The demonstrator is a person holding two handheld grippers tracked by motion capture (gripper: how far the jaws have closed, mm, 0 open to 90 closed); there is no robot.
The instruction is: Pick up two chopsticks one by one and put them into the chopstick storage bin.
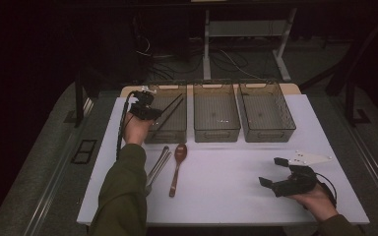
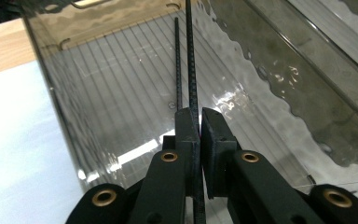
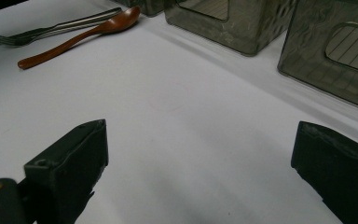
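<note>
My left gripper (image 1: 145, 107) hovers over the near left corner of the left clear bin (image 1: 170, 129). In the left gripper view its jaws (image 2: 199, 114) are shut on a thin black chopstick (image 2: 189, 56) that points away into the bin. A second black chopstick (image 2: 177, 60) lies on the bin's ribbed floor (image 2: 121, 102), just beside the held one. Both show as dark diagonal lines (image 1: 170, 110) from above. My right gripper (image 1: 271, 172) rests at the table's front right, open, with only bare table between its jaws (image 3: 200, 130).
A middle bin (image 1: 216, 132) and a right bin (image 1: 268, 133) stand in a row beside the left one. A brown wooden spoon (image 1: 177, 167) and metal forks (image 1: 158, 164) lie in front of the left bin, also far left as spoon (image 3: 74, 39) and forks (image 3: 51, 30).
</note>
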